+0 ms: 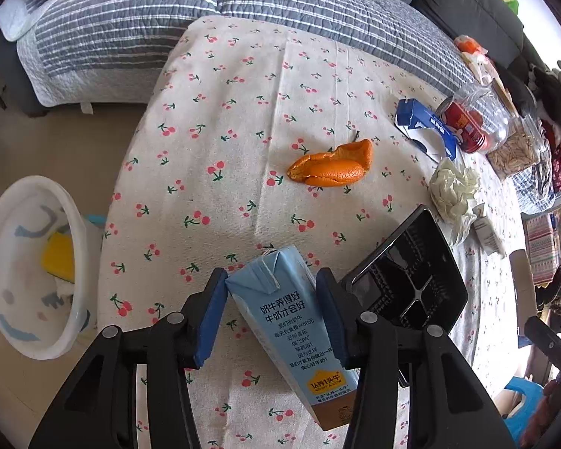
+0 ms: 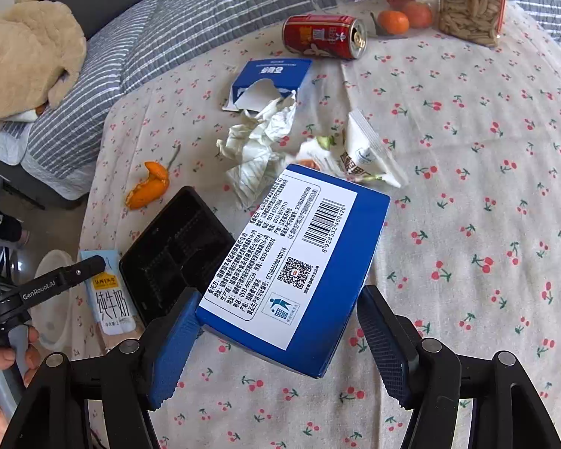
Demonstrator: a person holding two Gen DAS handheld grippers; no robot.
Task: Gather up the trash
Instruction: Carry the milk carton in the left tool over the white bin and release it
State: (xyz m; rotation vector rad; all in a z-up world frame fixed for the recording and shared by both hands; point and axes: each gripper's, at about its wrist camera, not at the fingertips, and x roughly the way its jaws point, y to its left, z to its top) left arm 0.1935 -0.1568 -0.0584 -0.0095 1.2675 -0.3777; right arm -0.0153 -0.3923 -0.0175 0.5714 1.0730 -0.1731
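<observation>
My left gripper (image 1: pixel 272 276) is shut on a light-blue milk carton (image 1: pixel 291 321), which tilts above the near edge of the cherry-print tablecloth (image 1: pixel 224 131). In the right wrist view that carton (image 2: pixel 110 293) shows at the left, beside a hand. My right gripper (image 2: pixel 280 292) is shut on a dark blue box (image 2: pixel 299 254) with a white barcode label, held above the cloth. On the cloth lie an orange peel (image 1: pixel 333 166), a torn blue box (image 2: pixel 269 82), a crumpled tissue (image 2: pixel 258 142), a red can (image 2: pixel 323 35) on its side and a white wrapper (image 2: pixel 362 153).
A white bin (image 1: pixel 15 224) stands on the floor left of the table, with something yellow inside. A black tray (image 2: pixel 175 250) lies between the two grippers. A jar of seeds (image 2: pixel 467 0) and a clear bowl with oranges (image 2: pixel 392 20) stand at the far side. A striped sofa (image 1: pixel 131 18) lies behind.
</observation>
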